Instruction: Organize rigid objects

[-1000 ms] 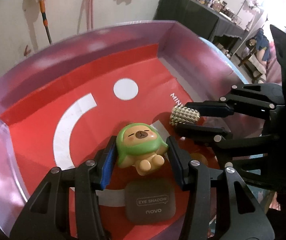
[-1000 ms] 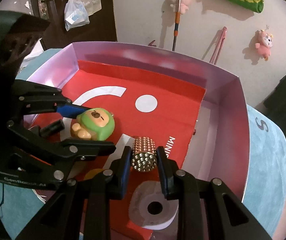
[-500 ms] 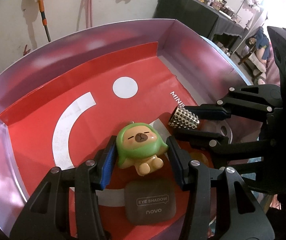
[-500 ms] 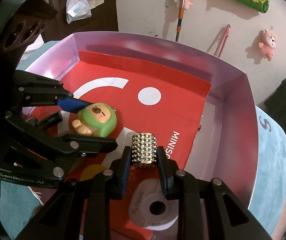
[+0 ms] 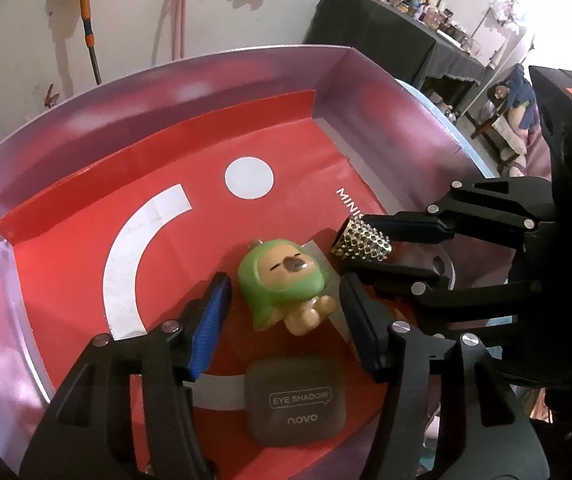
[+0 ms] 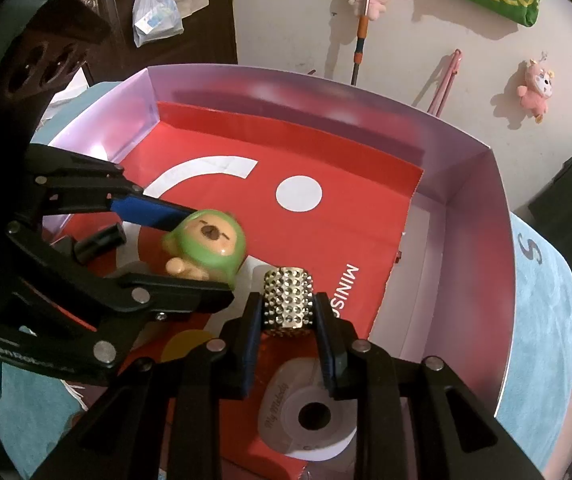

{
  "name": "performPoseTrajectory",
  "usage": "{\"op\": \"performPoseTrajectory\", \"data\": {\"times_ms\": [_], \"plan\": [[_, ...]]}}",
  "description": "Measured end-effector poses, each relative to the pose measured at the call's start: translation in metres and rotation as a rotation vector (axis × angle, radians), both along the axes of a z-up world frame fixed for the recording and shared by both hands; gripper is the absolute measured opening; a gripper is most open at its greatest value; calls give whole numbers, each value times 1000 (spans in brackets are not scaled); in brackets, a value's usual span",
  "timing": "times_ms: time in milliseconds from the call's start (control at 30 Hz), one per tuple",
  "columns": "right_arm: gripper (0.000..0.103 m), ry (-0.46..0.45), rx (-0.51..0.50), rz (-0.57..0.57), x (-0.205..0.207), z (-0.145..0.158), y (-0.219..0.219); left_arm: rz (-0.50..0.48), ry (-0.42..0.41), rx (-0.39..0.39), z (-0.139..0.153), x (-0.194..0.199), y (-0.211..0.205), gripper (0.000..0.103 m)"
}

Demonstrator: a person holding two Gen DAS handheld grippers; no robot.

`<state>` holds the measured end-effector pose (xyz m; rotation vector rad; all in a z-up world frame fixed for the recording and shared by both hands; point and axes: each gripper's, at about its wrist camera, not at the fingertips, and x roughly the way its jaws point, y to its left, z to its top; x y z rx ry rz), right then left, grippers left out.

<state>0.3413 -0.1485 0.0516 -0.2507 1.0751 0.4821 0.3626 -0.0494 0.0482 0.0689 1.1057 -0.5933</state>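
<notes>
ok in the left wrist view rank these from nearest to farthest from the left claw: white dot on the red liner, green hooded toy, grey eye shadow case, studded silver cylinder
1. Green hooded toy figure, between the left claw's open fingers.
2. Grey eye shadow case, just under the claw, nearer the camera.
3. Studded silver cylinder, off to the right, pinched in the right claw.
4. White dot, farther back on the red liner.

The white tape roll (image 6: 313, 416) is half buried under the right gripper (image 6: 289, 312) fingers in the right wrist view, and in the left wrist view it's pretty much just a sliver behind that gripper's linkage. The print on the red liner (image 5: 86, 216) gets cut off by the studded cylinder (image 5: 362, 239), so you only read "MINIS", and there's a yellow round thing (image 6: 184, 346) poking out under the left gripper (image 6: 190, 252) that I honestly can't identify. Stuff on the dark table (image 5: 386, 40) at the back is way too small to tell.
</notes>
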Motion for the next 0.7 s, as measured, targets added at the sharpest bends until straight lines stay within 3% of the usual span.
{"op": "performPoseTrajectory", "data": {"times_ms": [167,467,700], "plan": [[34,-8,1,-4,0,3,-1,13,-34,-15,7,-4,4,63],[41,-28,8,-24,-4,14,-8,46,-75,-51,23,-18,15,64],[46,-63,25,-46,-19,35,-15,103,-133,-92,47,-43,30,71]]}}
